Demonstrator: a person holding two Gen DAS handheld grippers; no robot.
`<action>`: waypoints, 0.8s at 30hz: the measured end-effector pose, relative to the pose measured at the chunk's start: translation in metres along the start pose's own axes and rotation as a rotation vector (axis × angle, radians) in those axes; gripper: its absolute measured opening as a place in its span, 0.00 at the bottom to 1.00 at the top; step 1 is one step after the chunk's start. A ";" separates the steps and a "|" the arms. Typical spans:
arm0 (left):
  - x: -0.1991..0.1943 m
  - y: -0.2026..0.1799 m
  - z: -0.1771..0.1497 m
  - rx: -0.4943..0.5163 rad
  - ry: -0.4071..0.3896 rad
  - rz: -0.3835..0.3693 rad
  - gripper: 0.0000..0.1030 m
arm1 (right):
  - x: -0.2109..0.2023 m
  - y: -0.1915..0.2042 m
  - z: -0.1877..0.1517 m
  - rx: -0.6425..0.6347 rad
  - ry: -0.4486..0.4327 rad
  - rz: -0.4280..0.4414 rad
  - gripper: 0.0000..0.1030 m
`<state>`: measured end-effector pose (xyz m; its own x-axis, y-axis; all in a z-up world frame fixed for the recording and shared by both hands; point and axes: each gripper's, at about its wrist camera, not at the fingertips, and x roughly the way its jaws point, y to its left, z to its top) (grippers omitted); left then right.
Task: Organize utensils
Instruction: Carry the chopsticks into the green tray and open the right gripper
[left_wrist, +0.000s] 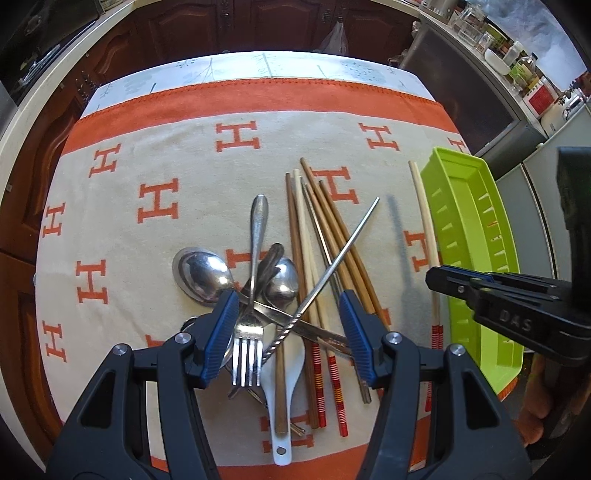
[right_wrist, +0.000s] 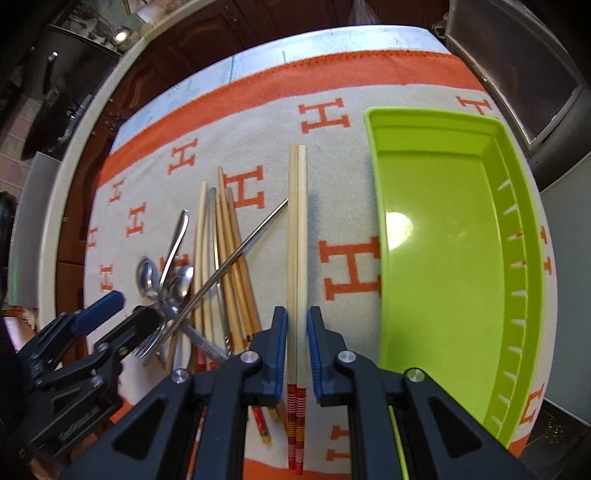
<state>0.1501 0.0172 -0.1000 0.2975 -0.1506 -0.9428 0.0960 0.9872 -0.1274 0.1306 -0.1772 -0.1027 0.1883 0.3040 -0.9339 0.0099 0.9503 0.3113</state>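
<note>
Risk: the chopstick pair (right_wrist: 297, 258) is taken near its striped end only, so the long free length may swing or scissor apart when carried; a loose pinch could let one stick be dropped short of the tray (right_wrist: 443, 236).

Risk: the pile (left_wrist: 280, 280) is interlocked. A steel chopstick (left_wrist: 332, 266) lies across the fork (left_wrist: 246, 339), spoons (left_wrist: 203, 273) and wooden sticks, so anything lifted there may drag neighbours off the desk (left_wrist: 147, 155).

Right gripper (right_wrist: 297, 343): fingers (right_wrist: 279, 347) almost together, one on either side of the pair, which runs straight ahead between them. The pair is judged held; contact is not clearly shown.

Left gripper (left_wrist: 288, 328): fingers (left_wrist: 221, 325) about half open, nothing gripped; fork and steel chopstick are seen in the gap below.

Tray: empty, just right of the pair.
</note>
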 end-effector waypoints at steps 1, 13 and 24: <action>-0.001 -0.004 0.000 0.006 0.000 -0.003 0.53 | -0.006 -0.003 -0.001 0.003 -0.008 0.012 0.11; 0.008 -0.040 0.002 0.005 0.052 -0.066 0.43 | -0.085 -0.056 -0.010 0.049 -0.170 -0.041 0.11; 0.020 -0.041 0.024 0.071 0.090 -0.026 0.35 | -0.053 -0.087 -0.001 0.041 -0.128 -0.169 0.11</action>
<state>0.1749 -0.0279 -0.1061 0.2082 -0.1673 -0.9637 0.1704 0.9764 -0.1327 0.1183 -0.2762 -0.0804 0.3033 0.1267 -0.9444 0.0911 0.9827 0.1611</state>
